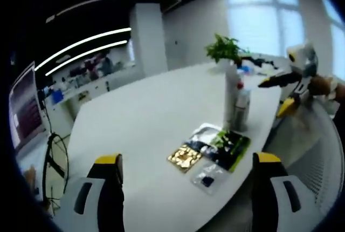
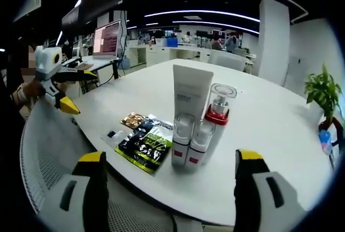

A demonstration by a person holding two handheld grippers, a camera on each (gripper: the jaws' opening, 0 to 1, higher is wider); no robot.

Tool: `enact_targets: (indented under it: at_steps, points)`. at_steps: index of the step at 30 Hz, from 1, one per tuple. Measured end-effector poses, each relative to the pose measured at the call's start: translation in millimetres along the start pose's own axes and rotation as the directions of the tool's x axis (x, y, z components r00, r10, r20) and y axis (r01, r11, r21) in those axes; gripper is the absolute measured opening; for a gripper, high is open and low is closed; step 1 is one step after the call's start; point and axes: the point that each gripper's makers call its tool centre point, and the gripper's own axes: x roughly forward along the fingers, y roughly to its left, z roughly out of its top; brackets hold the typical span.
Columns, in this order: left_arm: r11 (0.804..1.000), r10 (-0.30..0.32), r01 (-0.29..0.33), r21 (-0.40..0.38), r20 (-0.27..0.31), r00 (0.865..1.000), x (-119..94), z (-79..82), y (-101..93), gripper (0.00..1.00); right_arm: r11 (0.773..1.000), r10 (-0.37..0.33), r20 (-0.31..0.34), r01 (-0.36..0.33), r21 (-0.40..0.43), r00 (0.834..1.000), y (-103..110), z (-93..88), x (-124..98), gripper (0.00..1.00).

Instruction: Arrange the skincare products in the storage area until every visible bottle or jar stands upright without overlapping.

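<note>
In the right gripper view, a tall white tube, a clear-capped pump bottle with a red collar and two small bottles with red bases stand upright in a tight cluster near the white table's front edge. My right gripper is open just short of them, holding nothing. In the left gripper view the same cluster stands far ahead to the right. My left gripper is open over the table, nothing between its jaws. Each gripper appears in the other's view.
Flat sachets lie left of the bottles: a black-green one, a gold one and a small clear one. A potted plant stands further along the table. A mesh chair is at the table edge.
</note>
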Motion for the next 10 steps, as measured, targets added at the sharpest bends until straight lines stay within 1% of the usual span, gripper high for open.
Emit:
enact_targets:
  at_steps: [7,10]
  points:
    - [1.000,-0.017,0.017,-0.001,-0.002,1.000,1.1,-0.4,-4.1,0.97,1.000,0.005,-0.009,-0.005,-0.015,1.000,1.7,-0.5,1.2,0.99]
    - [1.000,-0.014,0.014,-0.002,-0.007,1.000,1.4,-1.5,-3.4,0.97,1.000,0.009,-0.012,-0.009,-0.021,1.000,2.7,-0.7,1.6,0.99]
